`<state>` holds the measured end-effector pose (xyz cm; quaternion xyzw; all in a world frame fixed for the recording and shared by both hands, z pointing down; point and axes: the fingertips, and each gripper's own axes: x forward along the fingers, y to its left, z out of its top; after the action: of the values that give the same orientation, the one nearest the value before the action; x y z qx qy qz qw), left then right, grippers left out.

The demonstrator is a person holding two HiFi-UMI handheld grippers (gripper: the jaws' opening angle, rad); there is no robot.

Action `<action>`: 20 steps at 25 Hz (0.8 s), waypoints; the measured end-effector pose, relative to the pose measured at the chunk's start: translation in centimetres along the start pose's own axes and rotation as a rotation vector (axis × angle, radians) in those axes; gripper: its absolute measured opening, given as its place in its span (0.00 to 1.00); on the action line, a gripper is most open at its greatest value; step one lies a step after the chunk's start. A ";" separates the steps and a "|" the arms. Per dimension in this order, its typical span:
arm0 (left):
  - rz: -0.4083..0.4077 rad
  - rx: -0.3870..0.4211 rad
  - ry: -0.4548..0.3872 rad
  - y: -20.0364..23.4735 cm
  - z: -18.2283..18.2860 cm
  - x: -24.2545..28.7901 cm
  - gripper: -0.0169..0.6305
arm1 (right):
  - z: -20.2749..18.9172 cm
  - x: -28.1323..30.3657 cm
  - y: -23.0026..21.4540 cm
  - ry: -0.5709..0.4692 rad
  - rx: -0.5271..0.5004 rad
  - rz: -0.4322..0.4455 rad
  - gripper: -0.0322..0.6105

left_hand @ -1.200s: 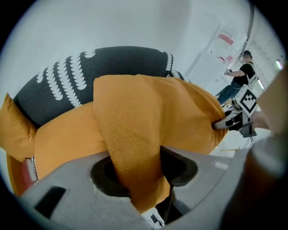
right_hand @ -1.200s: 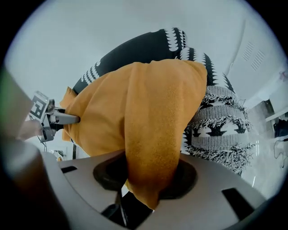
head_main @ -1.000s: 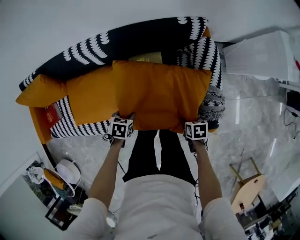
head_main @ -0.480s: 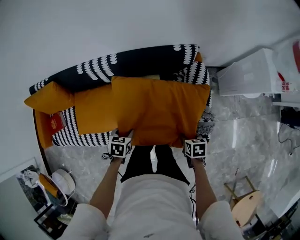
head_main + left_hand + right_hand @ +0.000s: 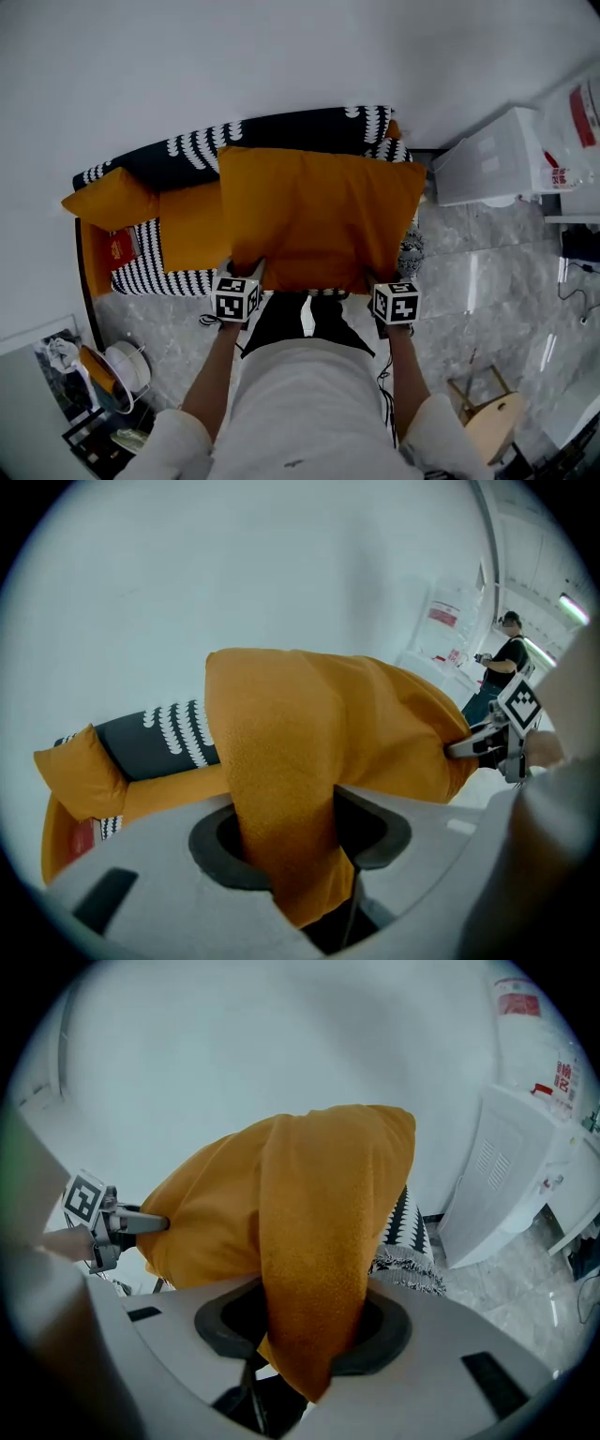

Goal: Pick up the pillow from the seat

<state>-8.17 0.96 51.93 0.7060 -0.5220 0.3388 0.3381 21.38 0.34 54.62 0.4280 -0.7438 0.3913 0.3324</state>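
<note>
Pillow (image 5: 314,220) is up in both grips, spread wide in front of me over the sofa (image 5: 281,136). It looks clear of the seat (image 5: 155,267), though I can't see under its far edge. Left gripper (image 5: 247,274) has the near left corner, right gripper (image 5: 377,279) the near right. Left fingers (image 5: 211,850): partly closed, with a thick fold of orange cloth pinched between them and running out below. Right fingers (image 5: 394,1330): the same, a narrow gap stuffed with cloth and a tail hanging through. Neither side touches anything else. Step in hand, as I judge it, is the lift itself. To do it well, raise both corners together and level, so the weight doesn't swing to one side and drag cloth out of a pinch. Bring it toward me, away from the second orange cushion (image 5: 108,199) and the patterned throw (image 5: 410,251) at the sofa's right end. The hold is on cover fabric only, so no jerks; the soft filling will likely sag.
</note>
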 end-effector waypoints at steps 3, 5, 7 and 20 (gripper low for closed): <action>0.018 0.008 -0.039 -0.1 1.2 -1.2 0.33 | 1.3 -1.1 0.2 -0.036 -0.014 0.005 0.31; 0.029 0.013 -0.061 -0.1 1.8 -2.0 0.33 | 2.0 -1.7 0.5 -0.051 -0.023 0.011 0.31; 0.036 0.015 -0.082 -0.2 2.4 -2.8 0.33 | 2.6 -2.4 0.8 -0.063 -0.030 0.014 0.31; 0.018 0.040 -0.172 2.5 3.8 -6.9 0.33 | 4.4 -5.3 5.3 -0.145 -0.045 -0.023 0.31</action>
<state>-11.65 0.72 44.47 0.7344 -0.5486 0.2903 0.2748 18.11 0.32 46.57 0.4563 -0.7695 0.3386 0.2916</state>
